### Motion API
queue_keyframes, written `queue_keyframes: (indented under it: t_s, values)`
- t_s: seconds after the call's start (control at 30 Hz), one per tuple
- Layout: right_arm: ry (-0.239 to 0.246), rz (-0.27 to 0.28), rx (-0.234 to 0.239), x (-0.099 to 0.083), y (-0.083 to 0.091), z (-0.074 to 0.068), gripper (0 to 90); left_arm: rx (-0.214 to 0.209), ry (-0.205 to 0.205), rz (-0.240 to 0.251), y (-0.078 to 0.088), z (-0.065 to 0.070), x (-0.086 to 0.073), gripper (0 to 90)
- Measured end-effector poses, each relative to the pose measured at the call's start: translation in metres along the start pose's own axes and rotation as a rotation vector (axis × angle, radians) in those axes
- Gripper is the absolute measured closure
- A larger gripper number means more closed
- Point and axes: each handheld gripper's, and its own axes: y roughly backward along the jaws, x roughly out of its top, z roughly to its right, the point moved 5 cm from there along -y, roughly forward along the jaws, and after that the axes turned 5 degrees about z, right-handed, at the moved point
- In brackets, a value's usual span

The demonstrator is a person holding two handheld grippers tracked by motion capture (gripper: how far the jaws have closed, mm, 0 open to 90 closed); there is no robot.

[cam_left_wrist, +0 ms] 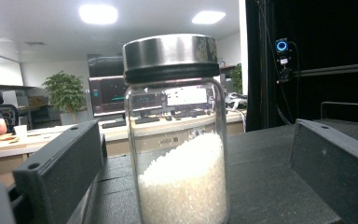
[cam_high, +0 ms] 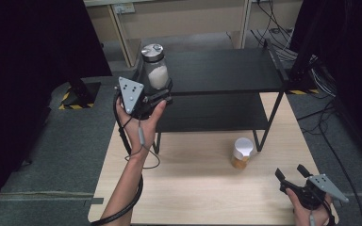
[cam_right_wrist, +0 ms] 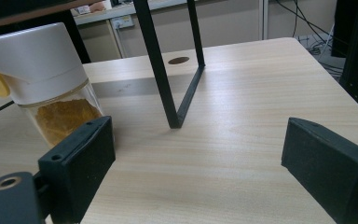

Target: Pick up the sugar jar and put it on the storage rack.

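Two jars matter: your left hand-held gripper (cam_high: pixel 158 92) has its jaws apart either side of the upright rice jar (cam_left_wrist: pixel 176 135) on the shelf (cam_high: pixel 226 70), dead ahead of it. Your right hand-held gripper (cam_high: pixel 293 176), also spread and empty, has the spice jar (cam_right_wrist: pixel 51 93) ahead and left on the bench (cam_high: pixel 193 188).

Office/lab: desks (cam_left_wrist: pixel 37 140), monitors (cam_left_wrist: pixel 108 95), cables (cam_high: pixel 283 44)

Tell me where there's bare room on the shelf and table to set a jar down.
Top shelf: bare right of the white-grain jar. Table: bare between the left forearm and right gripper, in front of the spice jar. It is tight between that jar and the shelf leg.
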Motion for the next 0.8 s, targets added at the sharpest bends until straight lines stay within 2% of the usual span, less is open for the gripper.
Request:
queue_keyframes:
  t_s: [0.53,0.8]
  values:
    - [0.0,0.0,0.0,0.0,0.0,0.0,9.7,-0.005,-0.003,0.019,0.015,0.003,-0.014,1.8]
    - [0.001,0.001,0.0,0.0,0.0,0.0,9.7,-0.014,-0.01,0.046,0.024,0.006,-0.017,1.8]
